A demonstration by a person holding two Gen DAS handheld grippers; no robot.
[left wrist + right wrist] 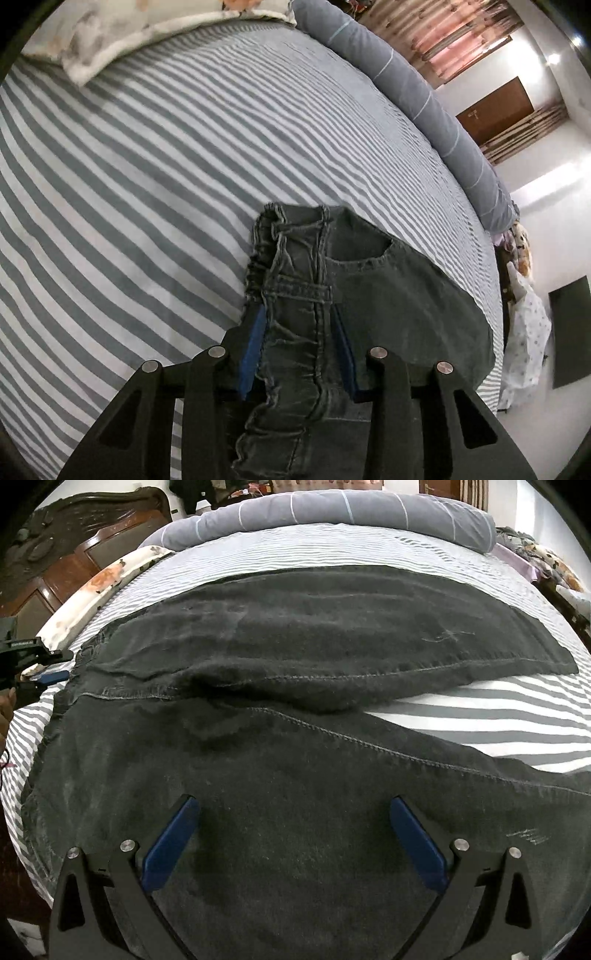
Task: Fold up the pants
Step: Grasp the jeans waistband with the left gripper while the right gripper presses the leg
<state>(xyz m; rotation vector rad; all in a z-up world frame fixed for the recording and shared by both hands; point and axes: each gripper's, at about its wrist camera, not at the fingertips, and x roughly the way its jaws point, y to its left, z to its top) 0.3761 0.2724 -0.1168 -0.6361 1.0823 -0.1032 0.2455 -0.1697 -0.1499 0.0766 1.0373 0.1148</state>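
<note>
Lying spread on the striped bed (498, 701), the dark pants (295, 746), legs running lengthwise away rightward from the waistband (295, 291). Clenching that waistband, the left gripper (299, 332). Hovering spread wide and holding nothing, just above the nearer leg, the right gripper (295, 805), probably nearer to the leg needing folding.

I can make out only 1 piece of lettering: a small white print on the black body of the left gripper (55, 675), at the far left edge of the right wrist view, too small and blurred for me to read. In the left wrist view I find no text, label, brand or number on anything.
</note>
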